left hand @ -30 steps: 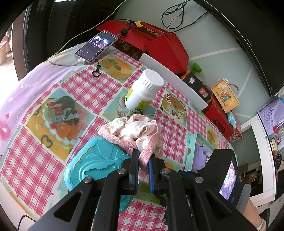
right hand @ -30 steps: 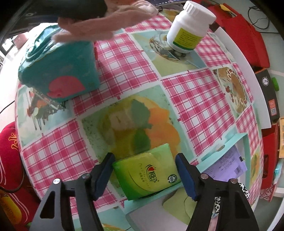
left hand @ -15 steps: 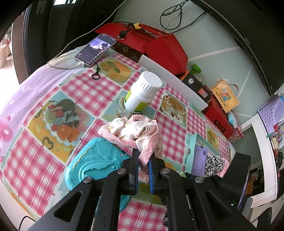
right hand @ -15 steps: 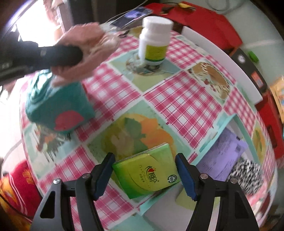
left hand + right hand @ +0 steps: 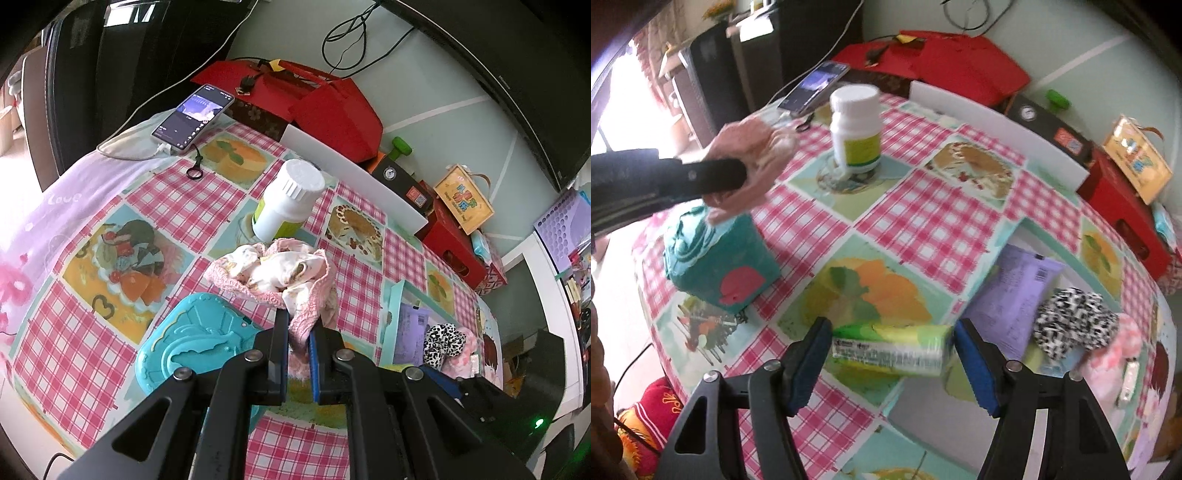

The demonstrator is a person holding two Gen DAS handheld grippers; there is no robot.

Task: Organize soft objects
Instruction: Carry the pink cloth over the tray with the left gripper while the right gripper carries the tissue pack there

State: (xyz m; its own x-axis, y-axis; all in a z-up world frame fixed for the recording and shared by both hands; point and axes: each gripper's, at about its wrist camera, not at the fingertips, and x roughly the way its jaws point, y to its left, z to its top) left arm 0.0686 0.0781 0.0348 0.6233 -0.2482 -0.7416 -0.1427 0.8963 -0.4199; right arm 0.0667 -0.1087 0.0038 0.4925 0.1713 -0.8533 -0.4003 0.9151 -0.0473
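Counter (image 5: 934,229): covered by a pink-checked cloth with fruit panels. Teal box (image 5: 716,266): placed at the near left. Pale teal tray (image 5: 1015,236): set at the right, a leopard-print soft item (image 5: 1071,321) contained in it. White bottle (image 5: 288,203): stood upright at the far middle. Pink cloth (image 5: 280,273): clamped in the left gripper (image 5: 298,354), jaws together on it, held above the teal box. Green tissue pack (image 5: 890,347): held between the jaws of the right gripper (image 5: 892,363), raised over the tray's near-left edge.

Left wrist view: looks forward and down along the left hand-held gripper (image 5: 298,354), close over the counter (image 5: 184,206).
Right wrist view: steeper, nearer, over the tray side.
Shared: white bottle (image 5: 286,201) (image 5: 855,129), teal box (image 5: 195,350) (image 5: 716,266), phone (image 5: 194,118) (image 5: 814,86).
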